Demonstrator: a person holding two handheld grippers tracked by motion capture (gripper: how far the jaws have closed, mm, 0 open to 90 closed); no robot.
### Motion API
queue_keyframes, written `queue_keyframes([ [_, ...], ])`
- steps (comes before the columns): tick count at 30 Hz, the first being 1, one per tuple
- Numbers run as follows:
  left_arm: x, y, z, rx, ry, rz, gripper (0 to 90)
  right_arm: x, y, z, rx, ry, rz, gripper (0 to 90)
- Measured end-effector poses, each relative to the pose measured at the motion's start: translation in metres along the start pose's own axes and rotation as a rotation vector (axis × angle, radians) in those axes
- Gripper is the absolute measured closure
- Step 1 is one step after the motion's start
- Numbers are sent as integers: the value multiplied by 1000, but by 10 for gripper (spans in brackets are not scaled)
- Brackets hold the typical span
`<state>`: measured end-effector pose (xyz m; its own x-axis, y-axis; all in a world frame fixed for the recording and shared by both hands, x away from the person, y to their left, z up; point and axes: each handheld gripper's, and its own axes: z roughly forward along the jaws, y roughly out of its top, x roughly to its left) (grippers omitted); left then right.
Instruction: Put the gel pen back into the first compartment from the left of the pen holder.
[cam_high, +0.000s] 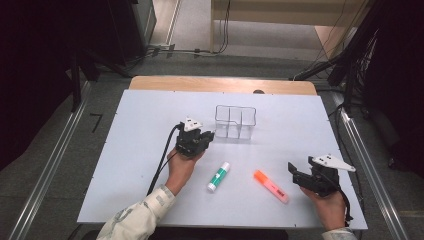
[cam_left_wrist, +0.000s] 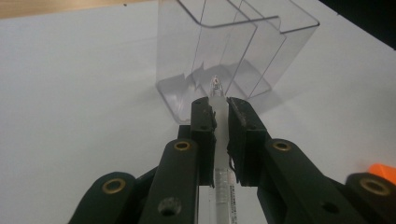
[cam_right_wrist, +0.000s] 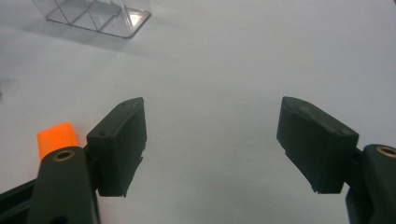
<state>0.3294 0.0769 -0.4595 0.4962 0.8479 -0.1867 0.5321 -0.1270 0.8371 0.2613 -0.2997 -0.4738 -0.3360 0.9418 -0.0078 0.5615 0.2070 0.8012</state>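
My left gripper (cam_high: 206, 135) (cam_left_wrist: 219, 108) is shut on a clear pen (cam_left_wrist: 220, 179); the pen's tip pokes out past the jaws toward a clear three-compartment organizer (cam_high: 235, 121) (cam_left_wrist: 233, 46) just ahead. In the high view this gripper hovers at the organizer's left front corner. At the table's right front, my right gripper (cam_high: 299, 176) (cam_right_wrist: 219, 140) stands open with only bare table between its jaws. An orange-capped pink highlighter (cam_high: 270, 186) lies just left of it, and its orange cap (cam_right_wrist: 56, 136) peeks beside the left jaw.
A white and green glue stick (cam_high: 218, 176) lies on the white tabletop (cam_high: 140, 165) between the two hands. The organizer's corner (cam_right_wrist: 93, 14) shows far off in the right gripper view. A wooden strip (cam_high: 222, 83) runs along the table's far edge.
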Motion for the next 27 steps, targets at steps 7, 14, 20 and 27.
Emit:
queue_keyframes([
  [7, -3, 17, -2, -18, 10, 16, 816, 0, 0, -1, -1, 4, -2, 227],
  [14, -2, 28, 0, -29, 13, 8, 816, 0, 0, -1, -2, 6, -1, 227],
  [20, -1, 38, 3, -39, 18, 6, 816, 1, 0, 0, -2, 8, 0, 226],
  [27, -2, 52, 12, -37, 24, 11, 816, 1, 0, 0, 0, 10, -1, 227],
])
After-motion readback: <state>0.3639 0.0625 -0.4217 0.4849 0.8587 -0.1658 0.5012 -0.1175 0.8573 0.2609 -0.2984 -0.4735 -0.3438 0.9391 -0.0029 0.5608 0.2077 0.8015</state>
